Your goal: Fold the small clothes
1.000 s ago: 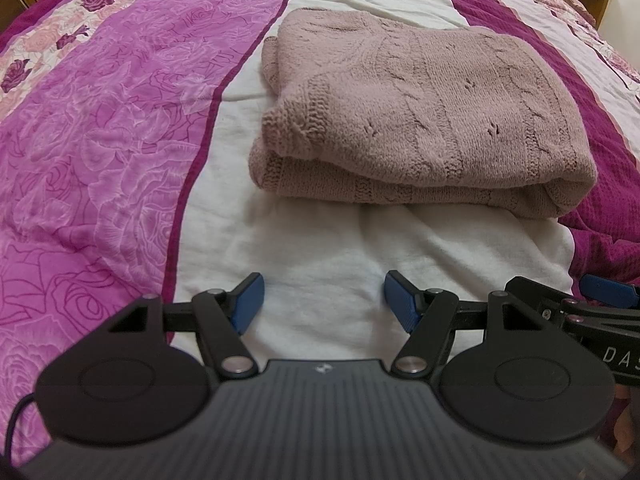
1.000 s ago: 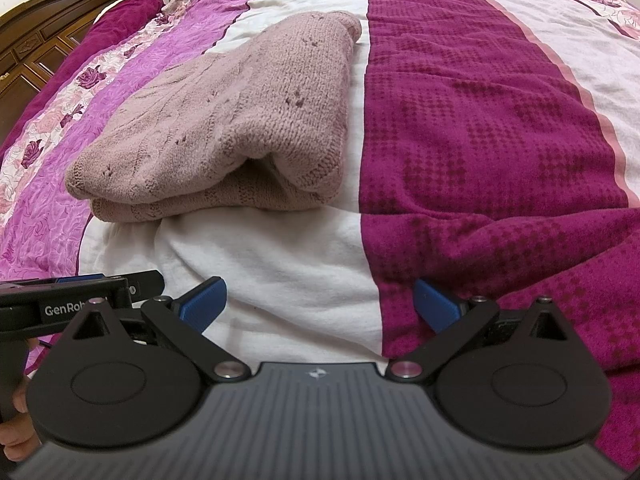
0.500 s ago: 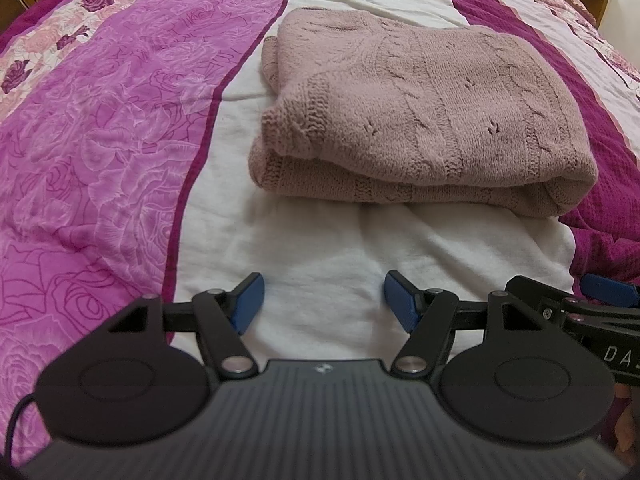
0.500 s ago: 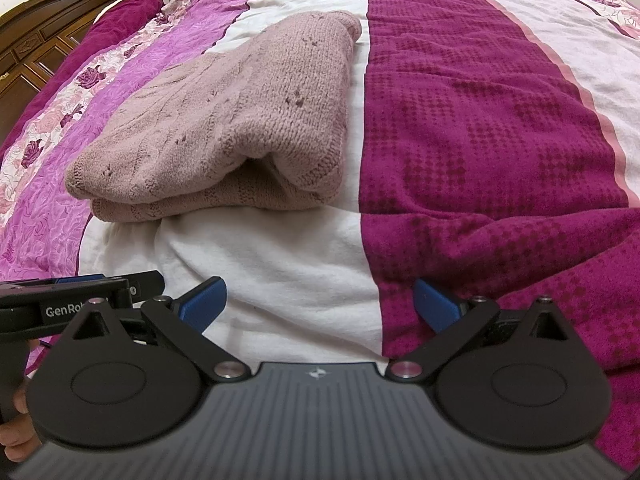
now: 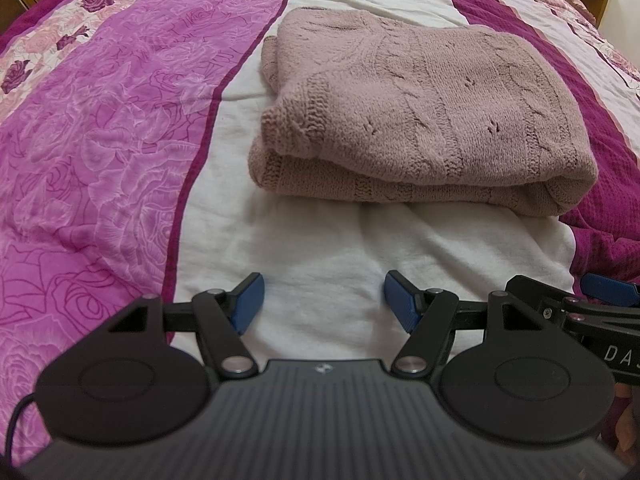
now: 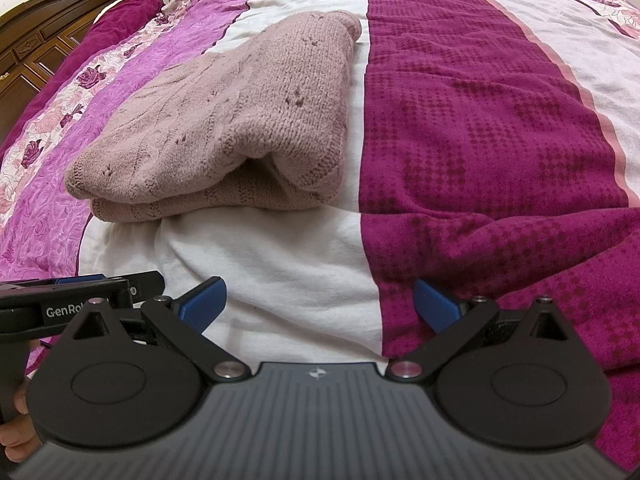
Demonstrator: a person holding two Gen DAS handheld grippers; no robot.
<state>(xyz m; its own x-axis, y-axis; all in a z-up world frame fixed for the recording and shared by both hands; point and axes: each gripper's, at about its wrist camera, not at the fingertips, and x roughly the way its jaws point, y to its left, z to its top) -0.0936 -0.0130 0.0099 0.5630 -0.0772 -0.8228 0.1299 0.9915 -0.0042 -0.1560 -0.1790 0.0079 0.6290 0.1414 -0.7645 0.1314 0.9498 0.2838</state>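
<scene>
Left gripper (image 5: 323, 301): jaws apart, nothing between the blue pads, only white cloth beneath.
Right gripper (image 6: 316, 303): jaws spread wide, empty, over the seam of white and magenta cloth; the left gripper shows at its left edge.
Hand (image 6: 16, 436): fingers on the left tool's handle, at the lower left of the right view.
Sweater (image 5: 420, 120): folded, pink knit, lying ahead of both grippers and apart from them; ahead and to the left for the right gripper.
Bedspread (image 6: 500, 120): striped white, magenta and rose-print, stretching beyond the sweater.
Headboard (image 6: 36, 36): dark wood, far left.
</scene>
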